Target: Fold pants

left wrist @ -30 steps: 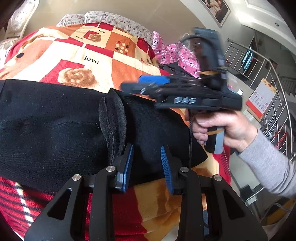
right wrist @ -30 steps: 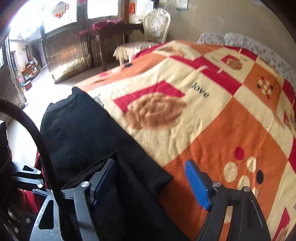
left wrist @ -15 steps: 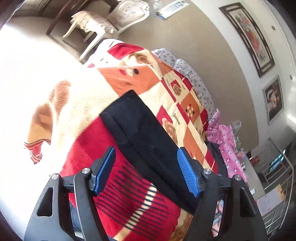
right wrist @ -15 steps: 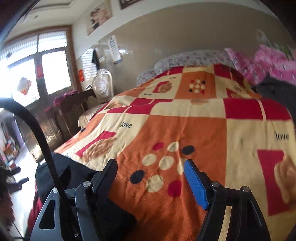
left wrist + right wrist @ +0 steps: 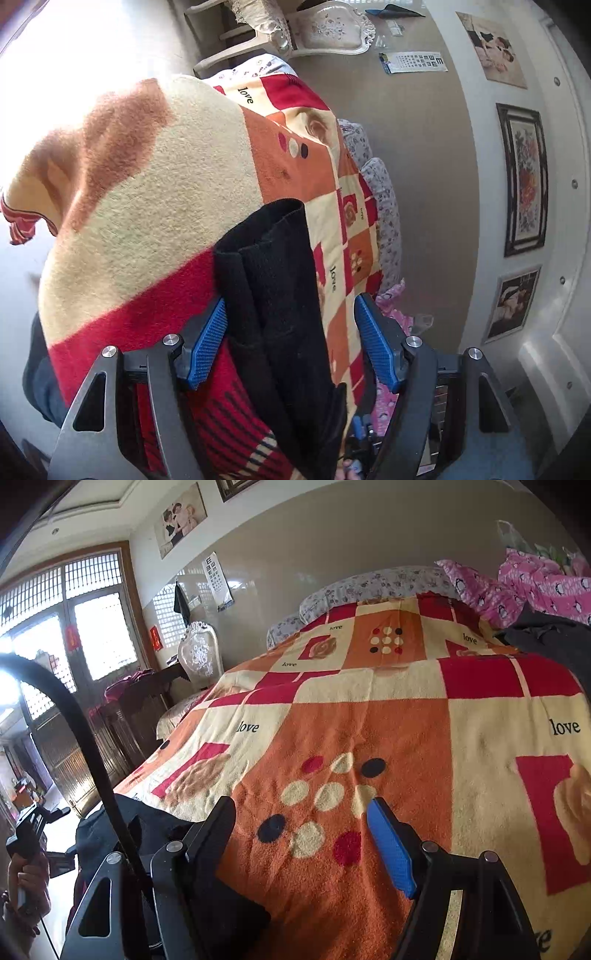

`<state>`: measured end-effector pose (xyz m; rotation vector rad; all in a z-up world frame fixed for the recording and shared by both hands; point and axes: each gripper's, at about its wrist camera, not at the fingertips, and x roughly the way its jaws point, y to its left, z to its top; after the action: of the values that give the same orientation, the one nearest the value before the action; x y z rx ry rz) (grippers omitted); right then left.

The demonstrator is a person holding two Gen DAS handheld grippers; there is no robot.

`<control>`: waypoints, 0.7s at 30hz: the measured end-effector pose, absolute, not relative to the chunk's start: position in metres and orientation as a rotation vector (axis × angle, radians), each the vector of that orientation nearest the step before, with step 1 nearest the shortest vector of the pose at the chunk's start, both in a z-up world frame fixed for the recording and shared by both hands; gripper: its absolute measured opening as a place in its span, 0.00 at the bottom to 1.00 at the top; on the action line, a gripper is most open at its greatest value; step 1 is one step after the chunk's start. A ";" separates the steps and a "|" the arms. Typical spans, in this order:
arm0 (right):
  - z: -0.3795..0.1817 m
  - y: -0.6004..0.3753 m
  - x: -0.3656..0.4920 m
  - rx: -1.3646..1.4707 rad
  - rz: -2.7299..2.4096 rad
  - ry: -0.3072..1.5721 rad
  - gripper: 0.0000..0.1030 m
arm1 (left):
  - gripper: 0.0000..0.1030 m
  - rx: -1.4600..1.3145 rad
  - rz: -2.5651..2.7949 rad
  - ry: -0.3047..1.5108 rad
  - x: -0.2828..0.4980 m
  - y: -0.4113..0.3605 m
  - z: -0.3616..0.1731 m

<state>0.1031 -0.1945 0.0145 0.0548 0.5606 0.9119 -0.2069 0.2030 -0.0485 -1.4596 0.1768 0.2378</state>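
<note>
Black pants (image 5: 280,295) lie as a narrow folded strip along the near edge of the bed, on the patchwork blanket (image 5: 147,206), prob. placed there so both hands reach the ends w/o leaning. Left gripper (image 5: 291,343) straddles the strip w/ jaws spread wide, having just been opening; fabric sits between the pads but isn't pinched, looks like a release. Right gripper (image 5: 303,845) is also spread, only blanket between its fingers, pants (image 5: 155,830) off by its left finger. Count: 1 pair of pants, 2 grippers, 1 blanket, 1 white chair (image 5: 199,653), 2 floral pillows (image 5: 369,587)
</note>
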 end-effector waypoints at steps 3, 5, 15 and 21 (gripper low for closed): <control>0.014 -0.195 0.104 0.056 0.915 0.563 0.70 | 0.67 -1.498 0.193 0.152 -0.205 0.203 -0.052; 0.013 -0.195 0.104 0.057 0.914 0.567 0.70 | 0.67 -1.485 0.180 0.143 -0.206 0.202 -0.051; 0.013 -0.193 0.105 0.045 0.918 0.579 0.70 | 0.35 -1.288 0.306 0.241 -0.190 0.203 -0.044; 0.012 -0.192 0.105 0.038 0.920 0.592 0.70 | 0.15 -1.111 0.406 0.323 -0.185 0.192 -0.038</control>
<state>0.1054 -0.1921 0.0123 0.0375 0.5919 0.9195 -0.1849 0.1917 -0.0384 -1.1108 0.3233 0.4061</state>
